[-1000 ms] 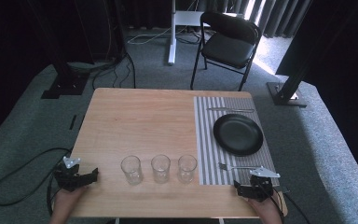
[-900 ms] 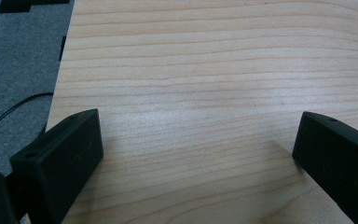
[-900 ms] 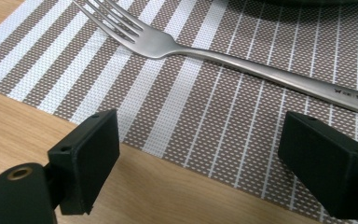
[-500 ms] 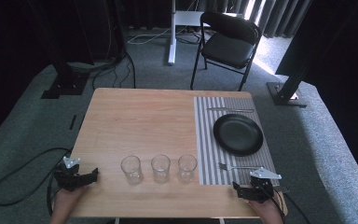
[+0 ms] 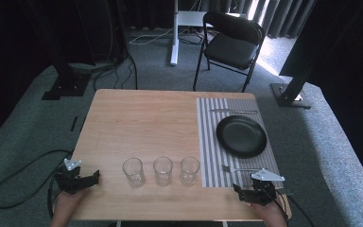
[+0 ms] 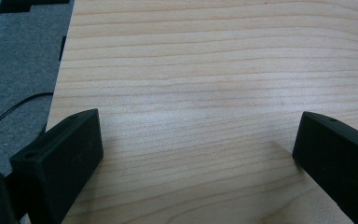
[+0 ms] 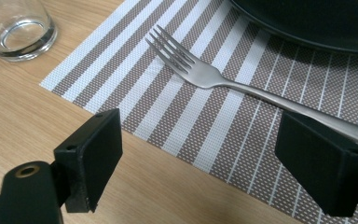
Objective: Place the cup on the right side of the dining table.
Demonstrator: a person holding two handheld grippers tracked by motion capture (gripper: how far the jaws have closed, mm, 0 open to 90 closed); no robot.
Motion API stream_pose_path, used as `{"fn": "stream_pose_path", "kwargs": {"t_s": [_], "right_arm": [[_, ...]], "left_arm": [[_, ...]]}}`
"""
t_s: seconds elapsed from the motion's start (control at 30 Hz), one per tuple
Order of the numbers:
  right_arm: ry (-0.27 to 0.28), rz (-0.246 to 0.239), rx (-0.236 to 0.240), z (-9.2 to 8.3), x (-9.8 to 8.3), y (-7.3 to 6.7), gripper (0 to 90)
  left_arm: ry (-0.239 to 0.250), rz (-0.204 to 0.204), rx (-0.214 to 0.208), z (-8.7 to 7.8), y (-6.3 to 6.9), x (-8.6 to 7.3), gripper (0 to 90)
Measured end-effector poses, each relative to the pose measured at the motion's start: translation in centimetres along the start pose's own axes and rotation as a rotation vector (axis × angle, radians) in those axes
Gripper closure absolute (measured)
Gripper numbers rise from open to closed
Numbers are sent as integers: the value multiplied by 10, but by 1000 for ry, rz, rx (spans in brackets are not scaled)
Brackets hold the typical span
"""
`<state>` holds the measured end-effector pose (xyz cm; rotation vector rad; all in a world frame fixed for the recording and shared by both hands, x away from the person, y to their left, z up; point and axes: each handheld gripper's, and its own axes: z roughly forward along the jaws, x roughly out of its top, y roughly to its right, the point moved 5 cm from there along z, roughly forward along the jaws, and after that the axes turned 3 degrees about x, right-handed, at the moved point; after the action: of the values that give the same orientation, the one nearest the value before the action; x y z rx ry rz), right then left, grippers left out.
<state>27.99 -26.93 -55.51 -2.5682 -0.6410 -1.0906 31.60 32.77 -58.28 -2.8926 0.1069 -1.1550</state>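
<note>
Three empty clear glasses stand in a row near the table's front edge: left glass [image 5: 133,171], middle glass [image 5: 162,170], right glass [image 5: 189,170]. A black plate [image 5: 241,136] lies on a striped placemat [image 5: 207,142], with a fork [image 5: 238,168] in front of it and a knife [image 5: 234,111] behind it. My left gripper [image 5: 93,177] rests open at the front left corner, over bare wood [image 6: 196,84]. My right gripper [image 5: 238,191] sits open at the front right; its view has the fork [image 7: 205,74] just beyond the jaws, the plate's rim [image 7: 307,28] and one glass [image 7: 18,28].
The wooden table [image 5: 142,123] has bare surface across its left and middle. Behind it on the grey carpet stand a black folding chair [image 5: 231,45], a white stand [image 5: 174,33] and black stand bases. Cables trail on the floor at left [image 5: 19,175].
</note>
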Motion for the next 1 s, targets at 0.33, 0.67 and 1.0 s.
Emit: {"fn": "stream_pose_path", "kwargs": {"t_s": [0.33,0.67,1.0], "right_arm": [[19,-9,34,-7,5,-5,145],[47,-41,58,-14,15,-16,145],[76,-59,110,-18,30,-27,145]], "left_arm": [[0,0,0,0,0,0,19],[0,0,0,0,0,0,19],[1,1,-1,0,0,0,19]]}}
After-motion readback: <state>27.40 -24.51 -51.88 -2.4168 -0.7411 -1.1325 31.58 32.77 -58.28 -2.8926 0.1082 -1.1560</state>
